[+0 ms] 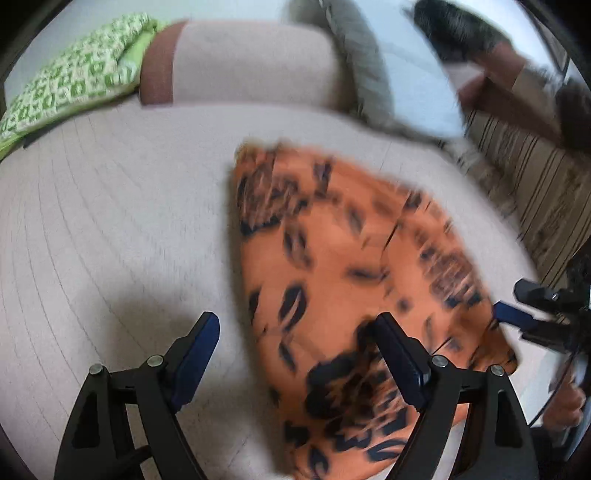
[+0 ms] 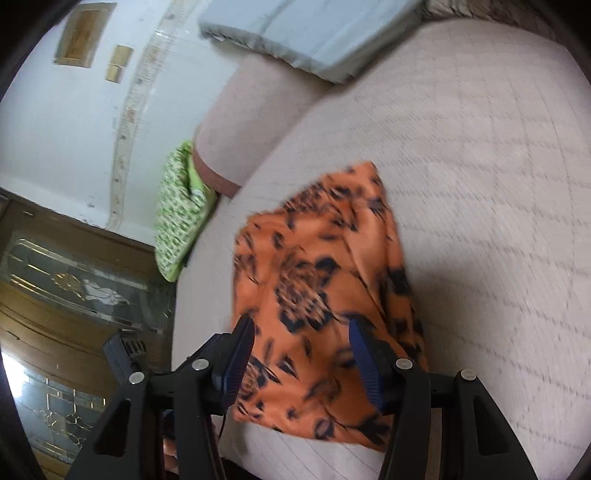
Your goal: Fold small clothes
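Observation:
An orange cloth with a black flower print (image 1: 343,266) lies bunched and partly folded on the pale quilted mattress (image 1: 110,221). My left gripper (image 1: 295,332) stands open just above the cloth's left edge, with one finger over the bare mattress and the other over the print; nothing is pinched. In the right wrist view the same cloth (image 2: 317,280) lies under my right gripper (image 2: 301,343), whose blue pads stand apart over the near end and press on nothing. The right gripper (image 1: 517,301) also shows at the cloth's right corner in the left wrist view.
A green patterned pillow (image 1: 70,81) and a pink bolster (image 1: 251,62) lie at the head of the mattress. A grey-blue folded blanket (image 2: 314,33) rests beyond them. A wooden door with glass panes (image 2: 66,288) stands beside the bed. A person's arm (image 1: 509,70) is at the upper right.

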Demonstrator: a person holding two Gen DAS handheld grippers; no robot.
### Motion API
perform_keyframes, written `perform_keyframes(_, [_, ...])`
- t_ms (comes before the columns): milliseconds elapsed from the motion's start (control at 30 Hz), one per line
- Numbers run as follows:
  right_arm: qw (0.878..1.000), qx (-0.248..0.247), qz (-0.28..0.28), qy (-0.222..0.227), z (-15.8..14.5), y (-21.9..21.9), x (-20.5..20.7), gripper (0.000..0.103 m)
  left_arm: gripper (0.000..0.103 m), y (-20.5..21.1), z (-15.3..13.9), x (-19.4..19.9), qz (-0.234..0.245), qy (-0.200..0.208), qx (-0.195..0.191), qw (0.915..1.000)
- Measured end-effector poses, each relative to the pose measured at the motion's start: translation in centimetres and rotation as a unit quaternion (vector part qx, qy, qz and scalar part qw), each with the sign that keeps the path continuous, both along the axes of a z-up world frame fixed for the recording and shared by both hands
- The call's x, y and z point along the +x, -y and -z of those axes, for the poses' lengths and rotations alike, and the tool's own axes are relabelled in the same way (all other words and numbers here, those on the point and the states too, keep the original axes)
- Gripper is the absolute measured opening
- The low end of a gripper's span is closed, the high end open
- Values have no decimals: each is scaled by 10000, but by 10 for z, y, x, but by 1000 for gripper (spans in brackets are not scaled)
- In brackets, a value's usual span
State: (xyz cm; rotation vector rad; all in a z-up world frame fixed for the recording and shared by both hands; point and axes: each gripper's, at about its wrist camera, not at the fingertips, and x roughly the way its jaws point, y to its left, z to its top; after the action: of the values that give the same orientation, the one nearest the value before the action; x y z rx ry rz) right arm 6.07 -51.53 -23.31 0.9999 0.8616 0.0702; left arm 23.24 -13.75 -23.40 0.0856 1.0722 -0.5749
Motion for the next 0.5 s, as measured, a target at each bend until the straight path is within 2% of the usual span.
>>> perform_keyframes(67, [9991, 109, -65, -403, 19, -2, 5, 57, 87, -2, 13, 2, 7, -215, -43, 9998])
perform_keyframes(167, [9987, -47, -118, -503, 21, -3, 13, 58, 87, -8, 7, 6, -8, -282, -239, 9993])
perform_keyframes(300, [9999, 60, 72, -119, 9, 6, 18, 58, 87, -18, -13, 11, -181, 178, -380, 9990])
perform_keyframes(400, [9996, 151, 146, 179, 1, 11, 30, 58, 87, -26, -14, 21, -369, 153, -509, 9979])
perform_keyframes(500, [9995, 148, 242, 148, 2, 7, 52, 58, 87, -24, -1, 33, -467, -50, -417, 9980])
